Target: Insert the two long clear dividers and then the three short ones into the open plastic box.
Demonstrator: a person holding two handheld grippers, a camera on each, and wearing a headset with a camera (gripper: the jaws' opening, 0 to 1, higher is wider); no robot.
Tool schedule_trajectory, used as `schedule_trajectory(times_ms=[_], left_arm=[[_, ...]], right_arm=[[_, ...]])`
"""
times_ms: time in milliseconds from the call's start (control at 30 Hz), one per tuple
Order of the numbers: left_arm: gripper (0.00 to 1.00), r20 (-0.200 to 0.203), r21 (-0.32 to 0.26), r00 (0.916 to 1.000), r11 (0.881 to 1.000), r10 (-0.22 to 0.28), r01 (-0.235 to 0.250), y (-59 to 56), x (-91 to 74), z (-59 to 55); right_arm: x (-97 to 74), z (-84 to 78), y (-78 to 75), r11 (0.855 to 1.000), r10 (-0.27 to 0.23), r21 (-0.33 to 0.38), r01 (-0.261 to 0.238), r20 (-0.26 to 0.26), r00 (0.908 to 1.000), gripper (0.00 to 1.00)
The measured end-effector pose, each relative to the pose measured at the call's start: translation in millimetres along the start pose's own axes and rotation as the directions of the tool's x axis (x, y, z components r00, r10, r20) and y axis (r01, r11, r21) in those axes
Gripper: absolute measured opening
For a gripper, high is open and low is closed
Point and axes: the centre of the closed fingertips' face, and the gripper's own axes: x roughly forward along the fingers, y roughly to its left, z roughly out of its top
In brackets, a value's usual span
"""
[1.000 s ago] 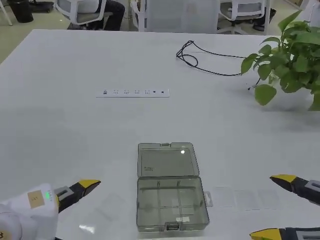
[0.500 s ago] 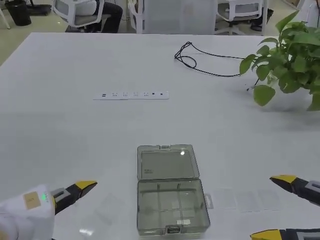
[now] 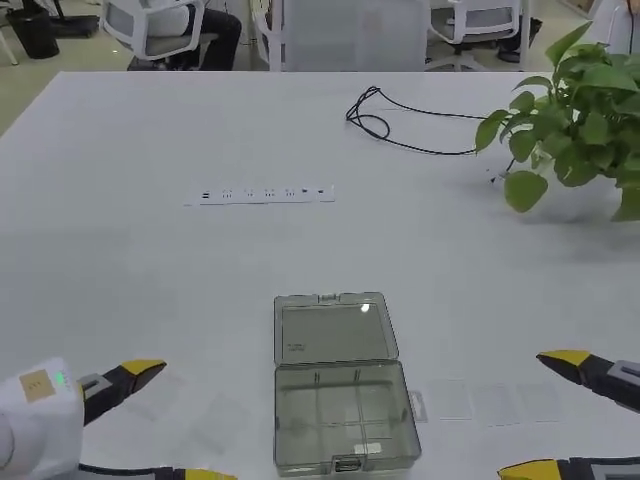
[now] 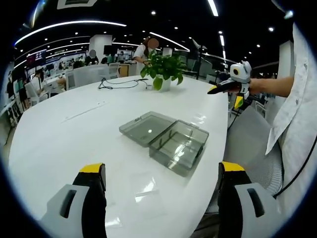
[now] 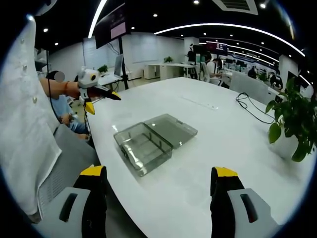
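An open smoky-clear plastic box [image 3: 340, 415] lies near the table's front edge, its lid [image 3: 333, 330] folded flat on the far side. Faint clear dividers lie on the table left of the box [image 3: 215, 420] and right of it [image 3: 485, 400]. My left gripper [image 3: 175, 422] stands open at the lower left, apart from the box, with nothing between its yellow-tipped jaws. My right gripper [image 3: 545, 412] stands open at the lower right, also holding nothing. The left gripper view has the box [image 4: 173, 141] and a flat divider [image 4: 146, 186] ahead of the left gripper [image 4: 161, 167]. The right gripper [image 5: 158, 171] faces the box [image 5: 148, 141].
A white power strip [image 3: 262, 194] lies mid-table. A black cable [image 3: 400, 120] loops at the far side. A potted green plant [image 3: 575, 120] stands at the far right. Office chairs [image 3: 160, 30] stand beyond the table.
My left gripper has drawn back to the left, away from the box, and its second jaw now shows at the bottom edge. The right gripper has held still.
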Motion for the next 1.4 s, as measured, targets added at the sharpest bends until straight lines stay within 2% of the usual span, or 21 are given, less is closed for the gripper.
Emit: schedule_trajectory(times_ms=[167, 200, 300, 333, 467, 500, 600, 733, 800, 867, 933, 967, 1033, 1067, 1100, 1133, 1200, 1267, 1300, 1367, 1400], left_arm=[[0.94, -0.016, -0.054, 0.9987, 0.997, 0.048, -0.049, 18.0, -6.2, -5.7], [0.93, -0.039, -0.085, 0.9973, 0.994, 0.062, -0.065, 22.4, -7.8, -10.1], [0.91, -0.043, -0.078, 0.9959, 0.994, 0.08, -0.083, 31.3, -9.6, -12.6], [0.89, -0.063, -0.095, 0.994, 0.991, 0.09, -0.095, 35.1, -10.6, -16.4], [0.85, -0.1, -0.116, 0.9891, 0.986, 0.108, -0.119, 45.3, -11.0, -25.8], [0.84, -0.129, -0.13, 0.985, 0.983, 0.114, -0.131, 48.4, -11.6, -31.5], [0.82, -0.142, -0.136, 0.9829, 0.981, 0.117, -0.136, 53.1, -10.6, -34.9], [0.78, -0.195, -0.149, 0.9718, 0.975, 0.132, -0.163, 62.7, -10.6, -44.8], [0.75, -0.226, -0.158, 0.9646, 0.972, 0.136, -0.174, 66.7, -10.0, -51.2], [0.73, -0.268, -0.155, 0.952, 0.969, 0.148, -0.194, 71.6, -10.2, -59.7], [0.7, -0.29, -0.157, 0.9452, 0.967, 0.15, -0.202, 74.1, -8.5, -65.0], [0.69, -0.329, -0.16, 0.9309, 0.962, 0.158, -0.22, 76.0, -10.6, -71.9], [0.68, -0.346, -0.157, 0.9248, 0.962, 0.157, -0.223, 78.0, -7.6, -77.0], [0.67, -0.38, -0.156, 0.9103, 0.959, 0.165, -0.238, 80.0, -9.2, -83.2], [0.65, -0.374, -0.155, 0.9132, 0.96, 0.163, -0.234, 80.3, -7.4, -82.8], [0.65, -0.376, -0.158, 0.9124, 0.959, 0.163, -0.236, 81.2, -6.8, -83.6], [0.63, -0.401, -0.157, 0.8989, 0.953, 0.176, -0.257, 85.5, -7.8, -88.3], [0.61, -0.412, -0.162, 0.8925, 0.949, 0.183, -0.27, 88.5, -7.8, -91.3], [0.6, -0.431, -0.165, 0.8831, 0.946, 0.186, -0.28, 90.0, -8.6, -95.0], [0.58, -0.452, -0.156, 0.8707, 0.944, 0.195, -0.292, 93.3, -8.8, -99.8], [0.57, -0.457, -0.155, 0.8675, 0.943, 0.195, -0.294, 93.6, -8.3, -101.1]], right_arm=[[-0.6, -0.3, 0.2, 1.0, -0.002, 0.006, 0.002, 0.001, 1.0, 0.87], [-0.8, 0.0, 0.0, 1.0, -0.004, 0.005, 0.004, 0.003, 1.0, 0.87], [-1.0, -0.2, -0.5, 1.0, -0.007, 0.009, 0.007, 0.005, 1.0, 0.87], [-1.0, -0.2, -0.7, 1.0, -0.008, 0.009, 0.008, 0.005, 1.0, 0.87], [-0.1, -0.8, -0.2, 1.0, -0.007, 0.012, 0.007, 0.005, 1.0, 0.87], [0.3, -1.0, 0.2, 1.0, -0.007, 0.013, 0.007, 0.005, 1.0, 0.87], [1.1, -1.4, 1.0, 1.0, -0.007, 0.017, 0.007, 0.007, 0.9999, 0.87], [1.1, -2.3, 1.7, 1.0, -0.007, 0.021, 0.007, 0.007, 1.0, 0.86], [1.3, -2.7, 1.7, 1.0, -0.008, 0.023, 0.008, 0.009, 0.9999, 0.86], [1.6, -2.4, 1.9, 1.0, -0.008, 0.026, 0.008, 0.011, 0.9999, 0.86], [2.1, -2.4, 1.9, 1.0, -0.008, 0.028, 0.008, 0.015, 0.9999, 0.86], [2.2, -2.2, 2.0, 1.0, -0.008, 0.029, 0.007, 0.015, 0.9999, 0.86], [2.6, -2.3, 2.2, 1.0, -0.008, 0.03, 0.007, 0.016, 0.9998, 0.86], [2.8, -2.3, 2.2, 0.999, -0.008, 0.032, 0.007, 0.018, 0.9998, 0.86], [2.8, -2.3, 2.3, 0.999, -0.008, 0.033, 0.007, 0.017, 0.9998, 0.86], [2.9, -2.2, 2.4, 0.999, -0.008, 0.033, 0.007, 0.018, 0.9998, 0.86], [3.2, -2.2, 2.6, 0.999, -0.008, 0.035, 0.007, 0.02, 0.9998, 0.86], [3.6, -2.6, 2.4, 0.999, -0.008, 0.037, 0.008, 0.021, 0.9998, 0.86], [3.8, -2.5, 2.3, 0.999, -0.009, 0.039, 0.008, 0.023, 0.9997, 0.86], [4.3, -2.7, 2.3, 0.999, -0.008, 0.041, 0.007, 0.022, 0.9997, 0.86], [4.4, -2.8, 2.3, 0.999, -0.007, 0.041, 0.006, 0.022, 0.9997, 0.86]])
